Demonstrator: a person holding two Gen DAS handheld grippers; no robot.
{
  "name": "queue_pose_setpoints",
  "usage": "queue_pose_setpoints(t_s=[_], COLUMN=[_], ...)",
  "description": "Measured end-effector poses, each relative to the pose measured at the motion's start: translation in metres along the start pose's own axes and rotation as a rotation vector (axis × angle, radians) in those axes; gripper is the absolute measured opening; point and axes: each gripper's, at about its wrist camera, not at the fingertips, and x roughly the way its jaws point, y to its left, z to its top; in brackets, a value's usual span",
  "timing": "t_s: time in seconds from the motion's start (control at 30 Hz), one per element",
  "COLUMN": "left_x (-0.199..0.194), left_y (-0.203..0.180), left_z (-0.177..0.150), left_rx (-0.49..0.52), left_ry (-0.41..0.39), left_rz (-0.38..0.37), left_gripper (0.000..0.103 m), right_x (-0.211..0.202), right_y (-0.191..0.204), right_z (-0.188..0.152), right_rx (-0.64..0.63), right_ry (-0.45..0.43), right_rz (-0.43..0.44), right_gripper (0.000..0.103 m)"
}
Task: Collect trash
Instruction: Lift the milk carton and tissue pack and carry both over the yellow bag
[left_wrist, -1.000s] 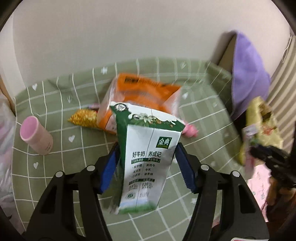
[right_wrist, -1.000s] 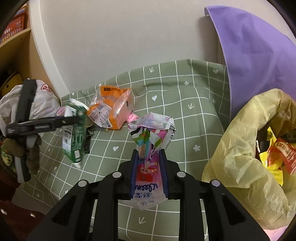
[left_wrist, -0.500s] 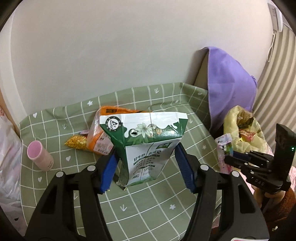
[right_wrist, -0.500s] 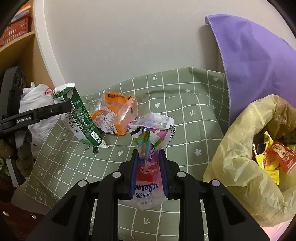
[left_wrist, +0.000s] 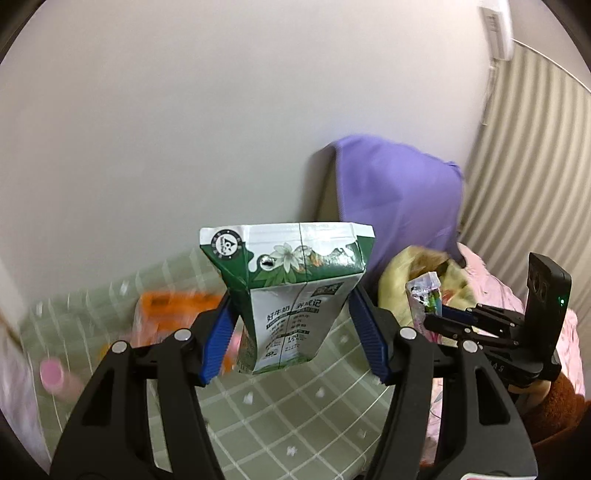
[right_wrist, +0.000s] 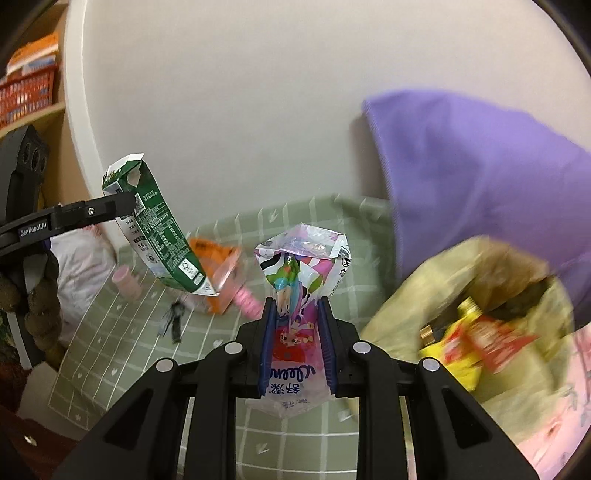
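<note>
Green checked cloth (right_wrist: 122, 354) holds an orange packet (right_wrist: 218, 266), while left gripper (left_wrist: 293, 332) clamps a milk carton (left_wrist: 291, 295) and right gripper (right_wrist: 297, 339) pinches a tissue wrapper (right_wrist: 295, 295) near the part-filled yellow bag (right_wrist: 406, 317).

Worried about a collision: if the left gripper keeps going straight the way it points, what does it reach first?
Probably the white wall. The left gripper, shut on the milk carton, aims above the green checked tablecloth; depth is unclear.
</note>
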Motion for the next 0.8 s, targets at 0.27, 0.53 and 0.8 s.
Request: queue_pose_setpoints(t_s=[0.27,0.53,0.8], left_x=[-0.002,0.048,0.116], left_y=[-0.027,-0.108,-0.166], left_z=[0.085,0.095,0.073], left_rx=[0.080,0.137,0.168], left_ry=[-0.040,-0.016,0.064], left_rz=[-0.160,-0.355,-0.471], left_gripper=[0.058,0.058,0.058], right_x=[-0.072,-0.114,-0.116], right_y=[-0.048,-0.100,-0.134], right_z=[0.035,0.036,0.018], right_rx=[-0.002,0.052,0.109], right_ry=[-0.156,-0.200,-0.164], right_rz=[-0.176,-0.293,-0.316], right_gripper=[0.022,0.022,0.022])
